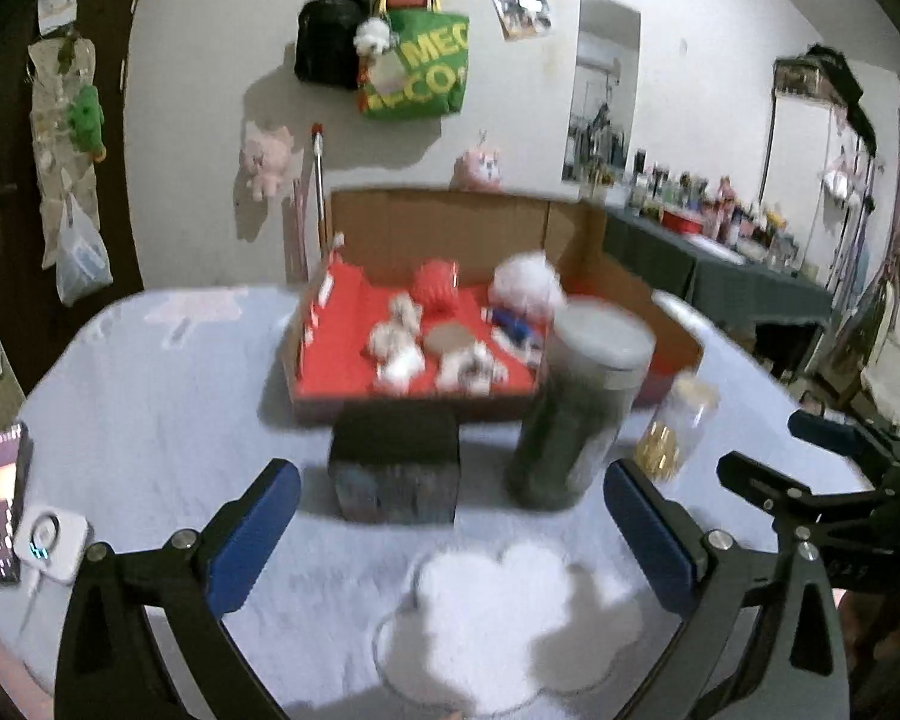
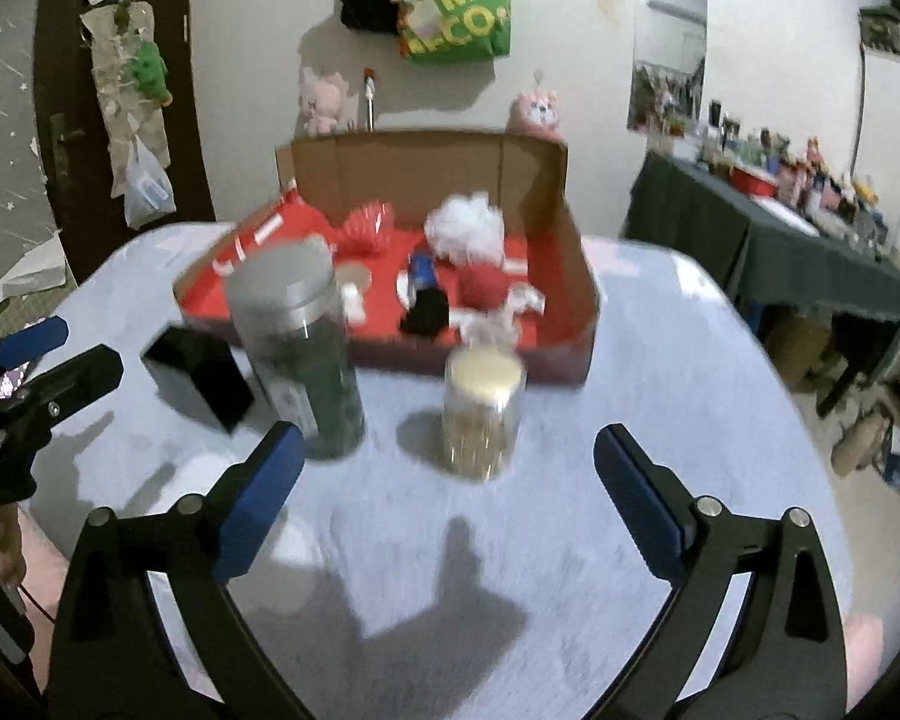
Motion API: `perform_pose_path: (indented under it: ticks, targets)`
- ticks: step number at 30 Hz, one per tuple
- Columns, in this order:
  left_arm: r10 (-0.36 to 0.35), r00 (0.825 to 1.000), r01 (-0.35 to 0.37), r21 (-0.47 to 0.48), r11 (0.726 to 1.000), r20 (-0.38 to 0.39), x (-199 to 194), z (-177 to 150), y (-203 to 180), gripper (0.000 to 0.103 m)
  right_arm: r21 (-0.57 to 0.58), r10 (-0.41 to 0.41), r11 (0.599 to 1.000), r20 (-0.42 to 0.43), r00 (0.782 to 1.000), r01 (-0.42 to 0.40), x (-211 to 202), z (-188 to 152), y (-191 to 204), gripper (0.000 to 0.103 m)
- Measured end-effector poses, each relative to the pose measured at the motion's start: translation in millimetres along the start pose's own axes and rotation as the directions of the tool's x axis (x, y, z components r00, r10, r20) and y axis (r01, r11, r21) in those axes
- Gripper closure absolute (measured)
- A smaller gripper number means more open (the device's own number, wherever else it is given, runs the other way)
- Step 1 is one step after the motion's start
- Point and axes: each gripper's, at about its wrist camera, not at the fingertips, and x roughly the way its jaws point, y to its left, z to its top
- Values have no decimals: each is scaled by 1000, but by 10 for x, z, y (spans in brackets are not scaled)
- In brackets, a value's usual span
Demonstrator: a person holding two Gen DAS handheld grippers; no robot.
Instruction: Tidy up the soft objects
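White fluffy cloud-shaped plush (image 1: pixel 498 618) was seen only by the left wrist; red-lined cardboard box (image 1: pixel 624 294) held plush toys (image 1: pixel 525 285); both the left gripper (image 1: pixel 450 534) and the right gripper (image 2: pixel 450 507) were spread wide, grasping nothing.

Cardboard box (image 2: pixel 426 174), fuzzy cloth table cover (image 2: pixel 660 360)

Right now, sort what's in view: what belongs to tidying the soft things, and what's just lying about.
For the job:
white fluffy piece
cardboard box
white pompom
red soft ball

Lying about:
tall dark jar
small jar
black box
phone
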Motion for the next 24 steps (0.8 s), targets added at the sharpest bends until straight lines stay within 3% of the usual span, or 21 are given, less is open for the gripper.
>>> perform_pose_path:
  ticks: [15, 24]
  targets:
    - [39, 979, -39, 2, 999, -198, 583, -611, -121, 0, 35, -32, 999, -129, 991, 37, 525, -553, -98, 4]
    - [79, 977, -80, 3, 997, -198, 620, -674, -131, 0, 47, -23, 998, -127, 992, 30, 548, -628, -151, 4]
